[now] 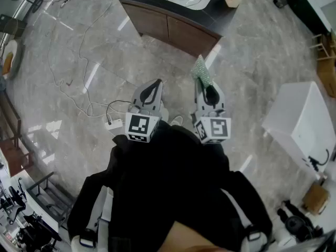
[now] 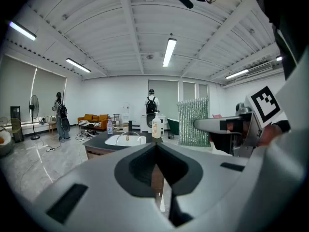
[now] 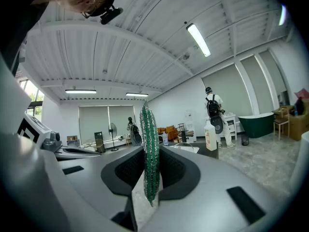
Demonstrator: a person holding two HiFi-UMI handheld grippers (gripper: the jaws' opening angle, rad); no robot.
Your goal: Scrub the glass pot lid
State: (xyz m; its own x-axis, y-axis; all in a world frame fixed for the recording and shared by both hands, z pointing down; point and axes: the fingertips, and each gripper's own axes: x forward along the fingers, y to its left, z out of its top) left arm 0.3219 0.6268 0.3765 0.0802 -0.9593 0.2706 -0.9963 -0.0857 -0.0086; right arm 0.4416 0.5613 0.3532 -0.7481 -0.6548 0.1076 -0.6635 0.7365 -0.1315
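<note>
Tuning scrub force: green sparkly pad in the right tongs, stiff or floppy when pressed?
Probably fairly stiff: the pad sticks out straight, unsupported, past the right tongs. Thin edge-on, so likely light, and it may bend under pressure.

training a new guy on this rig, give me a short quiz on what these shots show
1. Which gripper holds the green sponge? A left, B right, C neither
2. True or false: the left gripper is open.
3. Fill in: the white sink ahead of the person is set in a dark-topped ___.

Key: 1 B, the right gripper is shut on it. 2 false, its jaws are together with nothing between them. 3 counter.
</note>
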